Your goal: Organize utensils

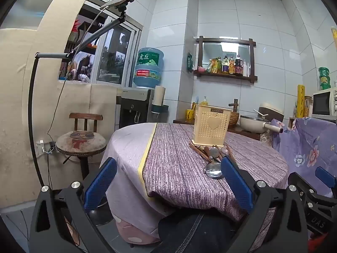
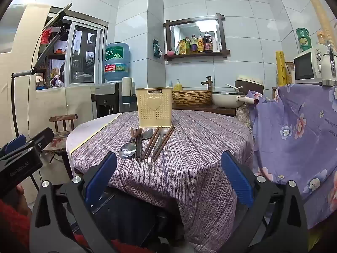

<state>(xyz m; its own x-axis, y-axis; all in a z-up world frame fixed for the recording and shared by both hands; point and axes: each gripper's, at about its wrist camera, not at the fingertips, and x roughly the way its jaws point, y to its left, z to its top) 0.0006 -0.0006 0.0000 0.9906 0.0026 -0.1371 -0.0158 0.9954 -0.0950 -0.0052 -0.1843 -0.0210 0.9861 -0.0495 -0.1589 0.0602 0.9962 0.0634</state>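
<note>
Currently, the utensils are laid in a loose row on the purple streaked tablecloth (image 2: 189,147), directly in front of the cream perforated plastic utensil holder with a heart emblem (image 2: 154,107), which stands upright on the round table.

Nearest the holder's left corner, a shiny metal spoon (image 2: 127,152) is seen with its bowl toward the camera. Just right of it lie dark-handled pieces, type not resolvable. Further right, brown wooden chopsticks (image 2: 150,144) are fanned out, their far ends touching or almost touching the holder's base; contact cannot be confirmed. The holder's inside is not visible.

Both grippers are held short of the holder, at the table's near edge, well apart from the utensils. The right gripper (image 2: 168,177) is seen with blue-padded fingers (image 2: 101,179) spread wide, nothing between them. The left gripper (image 1: 168,181) is likewise spread wide and empty; from its view the spoon (image 1: 213,170) sits just beside the right finger pad (image 1: 237,181), though contact is not shown.

Behind the holder, a woven basin and a cream lidded pot (image 2: 227,100) are seen on the counter. Right of the holder, a purple floral cloth (image 2: 294,126) is draped.
</note>
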